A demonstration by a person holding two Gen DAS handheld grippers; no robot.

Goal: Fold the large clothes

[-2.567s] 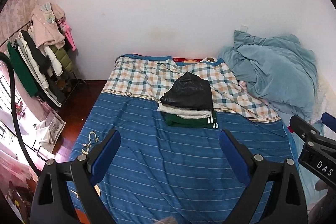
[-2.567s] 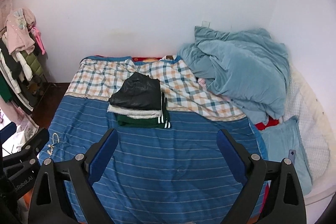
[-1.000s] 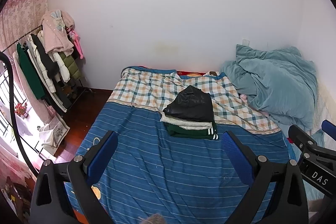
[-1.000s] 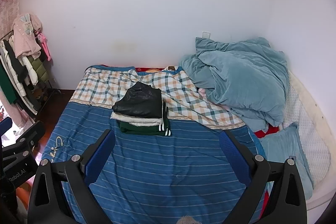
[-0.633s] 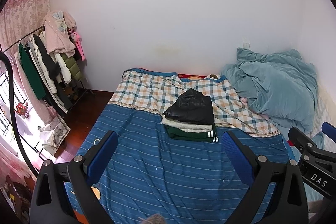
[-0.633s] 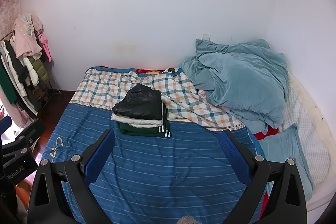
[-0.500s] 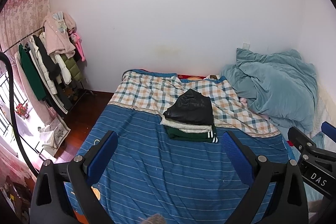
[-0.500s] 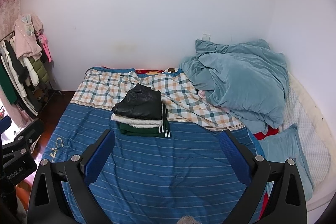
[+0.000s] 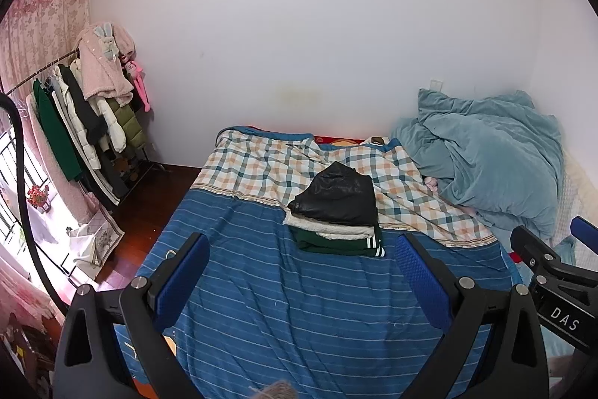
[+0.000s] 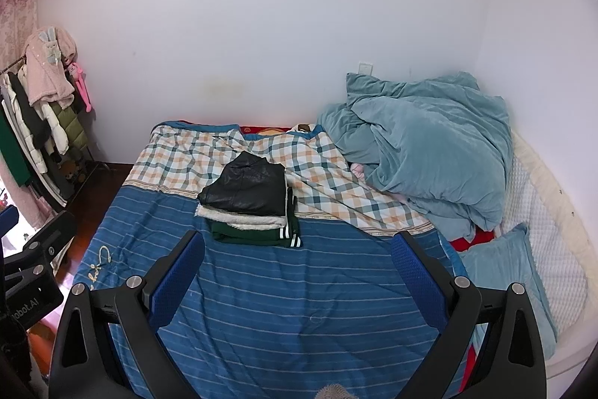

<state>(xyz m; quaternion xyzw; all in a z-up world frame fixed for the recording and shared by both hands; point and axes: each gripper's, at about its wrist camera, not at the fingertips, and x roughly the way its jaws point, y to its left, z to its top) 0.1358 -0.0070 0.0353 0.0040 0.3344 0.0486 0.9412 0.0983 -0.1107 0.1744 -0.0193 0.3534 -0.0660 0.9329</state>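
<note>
While both grippers hung wide open and empty, the folded stack of black, cream fleece and dark green clothes point(image 9: 336, 212) lay mid-bed.

Left gripper point(image 9: 302, 272) and right gripper point(image 10: 299, 268) hovered over bare blue striped bedspread point(image 10: 299, 305); a crumpled teal duvet point(image 10: 429, 156) sat right, a crowded clothes rack point(image 9: 86, 122) left.

Plain white walls point(image 9: 299, 25) meet at a corner behind the bed point(image 9: 299, 305), which wears a blue striped cover. A clothes rack point(image 9: 74, 122) stands on dark wooden floor point(image 9: 149, 189) at left, beside pink floral curtains point(image 9: 41, 17); daylight seems to enter there.
</note>
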